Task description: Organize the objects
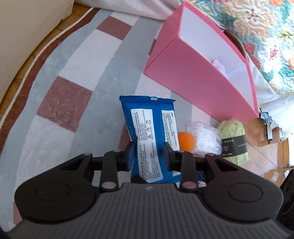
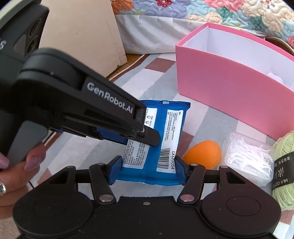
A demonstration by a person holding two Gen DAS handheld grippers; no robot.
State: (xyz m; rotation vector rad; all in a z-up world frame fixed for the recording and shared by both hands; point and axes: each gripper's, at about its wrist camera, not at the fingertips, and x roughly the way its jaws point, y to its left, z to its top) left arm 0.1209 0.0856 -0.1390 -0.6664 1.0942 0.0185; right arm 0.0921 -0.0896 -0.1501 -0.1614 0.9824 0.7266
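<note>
A blue wipes pack (image 1: 147, 117) (image 2: 172, 121) with white printed labels is held over the striped rug by both grippers. My left gripper (image 1: 148, 152) is shut across its middle, and the right wrist view shows that gripper (image 2: 147, 136) coming in from the left. My right gripper (image 2: 148, 170) is shut on the pack's near end, one blue pad against each side edge. An open pink box (image 1: 193, 77) (image 2: 220, 84) with a white inside stands beyond on the right, something pale lying in its bottom.
An orange egg-shaped sponge (image 2: 203, 153), a clear case of white floss picks (image 2: 248, 160) and a green yarn ball (image 2: 284, 165) lie right of the pack. A floral quilted bed (image 2: 202, 11) is behind the box, a beige cabinet (image 2: 82, 36) at back left. A hand (image 2: 18, 169) holds the left gripper.
</note>
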